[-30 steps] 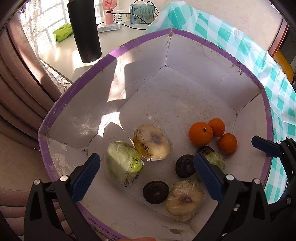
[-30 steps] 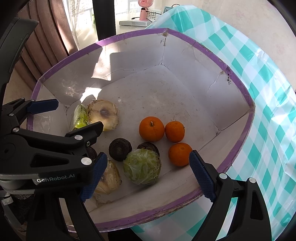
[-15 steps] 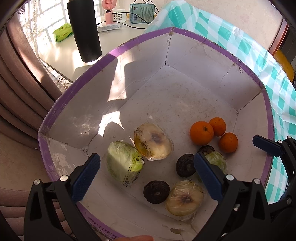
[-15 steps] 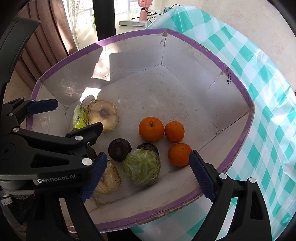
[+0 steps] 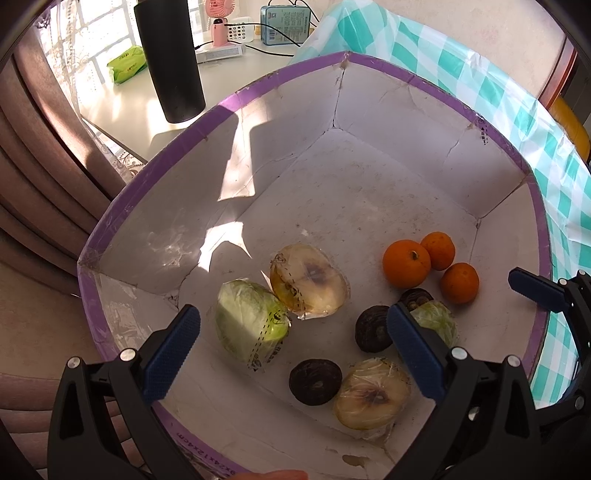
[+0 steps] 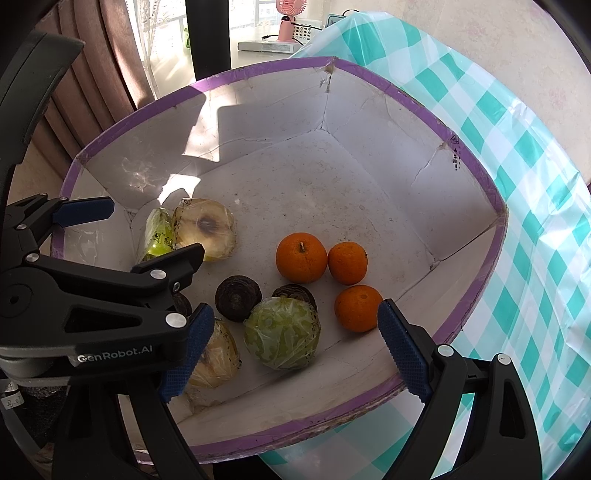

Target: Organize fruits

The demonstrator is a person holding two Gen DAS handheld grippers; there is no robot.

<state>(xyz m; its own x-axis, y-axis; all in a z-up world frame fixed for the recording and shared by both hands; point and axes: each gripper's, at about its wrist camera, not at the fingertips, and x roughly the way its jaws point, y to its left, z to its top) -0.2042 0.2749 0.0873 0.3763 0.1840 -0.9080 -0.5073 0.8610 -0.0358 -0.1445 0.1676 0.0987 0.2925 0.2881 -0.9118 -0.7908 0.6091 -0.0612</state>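
Observation:
A white box with a purple rim (image 5: 236, 101) (image 6: 461, 151) holds the produce. Three oranges (image 5: 406, 263) (image 6: 301, 257) lie together at the right. Two wrapped cabbages (image 5: 249, 319) (image 6: 282, 333), two wrapped pale halved fruits (image 5: 308, 280) (image 6: 205, 227) and dark round fruits (image 5: 314, 381) (image 6: 238, 297) lie at the near side. My left gripper (image 5: 293, 354) is open and empty above the box's near left. My right gripper (image 6: 293, 350) is open and empty above the near right, around the cabbage in view without touching it.
The box sits on a teal checked tablecloth (image 6: 535, 166). Behind it a white desk (image 5: 122, 99) carries a tall black cylinder (image 5: 170, 59), a pink fan (image 5: 219, 18), a blue box and a green packet. Brown curtains (image 5: 44, 155) hang at the left.
Almost nothing: both grippers stay open and drift very slightly, and the fruits have not moved.

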